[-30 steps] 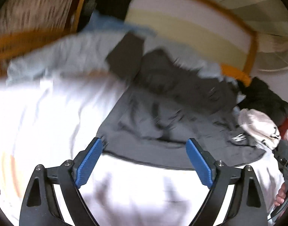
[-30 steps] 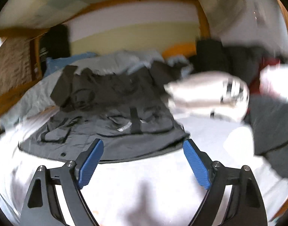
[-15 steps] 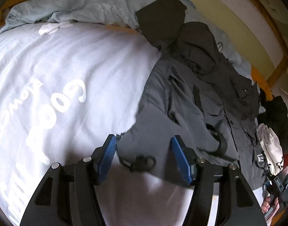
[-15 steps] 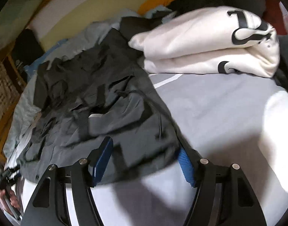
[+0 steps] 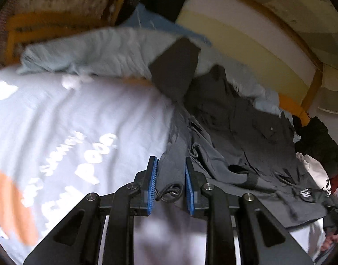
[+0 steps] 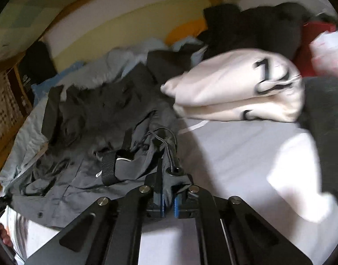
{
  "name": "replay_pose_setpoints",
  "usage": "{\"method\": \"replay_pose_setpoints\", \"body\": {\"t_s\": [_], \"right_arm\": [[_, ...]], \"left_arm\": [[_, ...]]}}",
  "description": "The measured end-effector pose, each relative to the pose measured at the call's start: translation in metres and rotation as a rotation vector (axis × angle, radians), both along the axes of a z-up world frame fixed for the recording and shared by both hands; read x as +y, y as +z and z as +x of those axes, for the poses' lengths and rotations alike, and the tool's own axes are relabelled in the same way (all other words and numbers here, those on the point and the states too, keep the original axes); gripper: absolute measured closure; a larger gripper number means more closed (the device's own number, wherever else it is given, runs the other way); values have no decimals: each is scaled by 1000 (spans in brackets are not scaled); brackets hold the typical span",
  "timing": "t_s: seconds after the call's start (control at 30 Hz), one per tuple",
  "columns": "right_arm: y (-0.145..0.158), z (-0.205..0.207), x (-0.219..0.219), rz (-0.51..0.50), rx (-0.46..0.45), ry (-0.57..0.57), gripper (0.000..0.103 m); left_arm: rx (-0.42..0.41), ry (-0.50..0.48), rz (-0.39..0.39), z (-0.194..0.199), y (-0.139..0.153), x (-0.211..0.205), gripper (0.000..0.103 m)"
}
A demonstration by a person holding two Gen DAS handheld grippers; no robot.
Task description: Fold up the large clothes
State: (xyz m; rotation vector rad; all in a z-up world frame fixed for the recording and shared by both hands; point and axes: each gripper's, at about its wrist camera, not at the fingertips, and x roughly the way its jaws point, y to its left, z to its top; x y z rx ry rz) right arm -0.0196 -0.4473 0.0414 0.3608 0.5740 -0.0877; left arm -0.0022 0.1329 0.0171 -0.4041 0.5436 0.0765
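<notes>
A large dark grey jacket (image 5: 246, 150) with pockets, straps and drawcords lies spread on a white bed sheet (image 5: 69, 114). My left gripper (image 5: 170, 185) is nearly closed around the jacket's near hem corner, with a looped drawcord between the blue pads. In the right wrist view the same jacket (image 6: 98, 119) stretches away to the left. My right gripper (image 6: 169, 201) is shut on the jacket's other hem corner, and the cloth bunches up above the blue pads with a cord toggle on top.
A folded cream sweatshirt (image 6: 241, 90) with black print lies to the right of the jacket. Dark clothes (image 6: 253, 26) are piled behind it. A light blue blanket (image 5: 98, 50) lies bunched at the bed's far side. A wooden bed frame (image 5: 310, 88) runs along the yellow wall.
Both grippers were open above the jacket's hem a second ago. They dropped onto the hem corners and closed on the cloth, which now bunches between the pads.
</notes>
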Motion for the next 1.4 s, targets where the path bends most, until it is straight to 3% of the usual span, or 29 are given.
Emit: {"method": "replay_pose_setpoints", "body": {"t_s": [0.13,0.27,0.47,0.63,0.77,0.9,1.0,1.13,1.2,1.23,1.27,1.33,1.37,1.4], "right_arm": [[16,-56,11,-18,-44,37,97],[5,-90,17,-19,2,56,97],[-30,-98,7,31,79,14,97],[-20,-90,4,33,40,14,97],[6,-56,6,-10,2,22,97],[26,22,13,-90,4,16,95],[14,83,22,-140,70,-1,95],[-15,125,24,-100,150,11,95],[-26,134,25,-111,158,2,95],[-30,136,23,-101,157,-5,95],[-34,136,20,-84,155,-9,93],[-37,135,13,-44,149,-12,83],[-35,132,9,-30,142,-21,68],[-32,125,5,-36,125,-45,37]], "left_arm": [[-4,12,-38,-50,2,16,81],[57,12,-19,-87,-12,19,80],[131,5,22,-88,-31,14,80],[126,12,82,-75,-16,3,80],[138,20,60,-20,2,9,79],[212,25,81,66,3,7,79],[309,40,-59,112,-18,19,79],[344,73,4,134,-39,15,77],[352,82,36,139,-46,13,71],[345,86,54,140,-47,12,61],[332,97,79,138,-46,11,46],[274,131,125,126,-38,12,25],[223,133,139,114,-30,12,22],[165,122,152,101,-22,11,21]]}}
